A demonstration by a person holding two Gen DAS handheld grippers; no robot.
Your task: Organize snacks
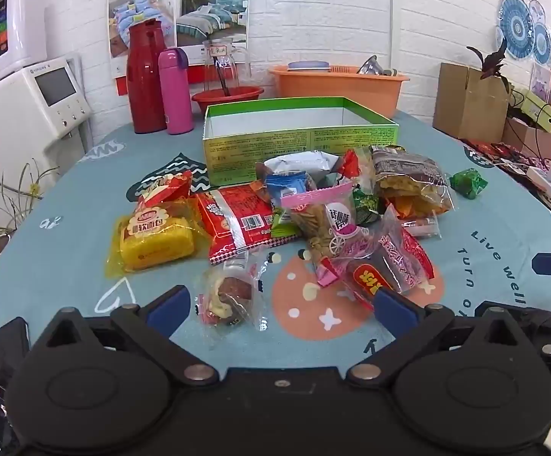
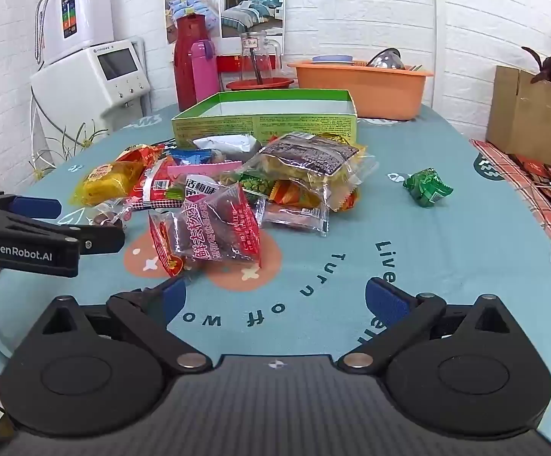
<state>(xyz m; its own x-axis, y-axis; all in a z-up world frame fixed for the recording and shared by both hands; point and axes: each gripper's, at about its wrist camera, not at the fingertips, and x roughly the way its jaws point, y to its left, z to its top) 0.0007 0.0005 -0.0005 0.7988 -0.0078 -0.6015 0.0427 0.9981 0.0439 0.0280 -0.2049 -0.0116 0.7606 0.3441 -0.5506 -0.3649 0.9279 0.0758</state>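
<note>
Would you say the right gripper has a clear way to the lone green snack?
Probably yes: the right gripper is open and empty, and the green snack lies alone on bare tablecloth, apart from the pile.

White brick wall (image 1: 332, 19), poster (image 1: 178, 3), perhaps a water dispenser (image 1: 28, 87).

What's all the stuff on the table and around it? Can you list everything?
box: one, green, open, behind the snacks
snack pile: many packets, mixed colours, middle of table
yellow bread packet: one, left edge of pile
green candy: one, alone right of pile
tablecloth: one, light blue, covering table
flasks: two, red and pink, back left
glass jug: one, clear, over a red bowl
basin: one, orange, back right
cardboard box: one, brown, far right
left gripper: black, blue pads, open
right gripper: black, blue pads, open
</note>
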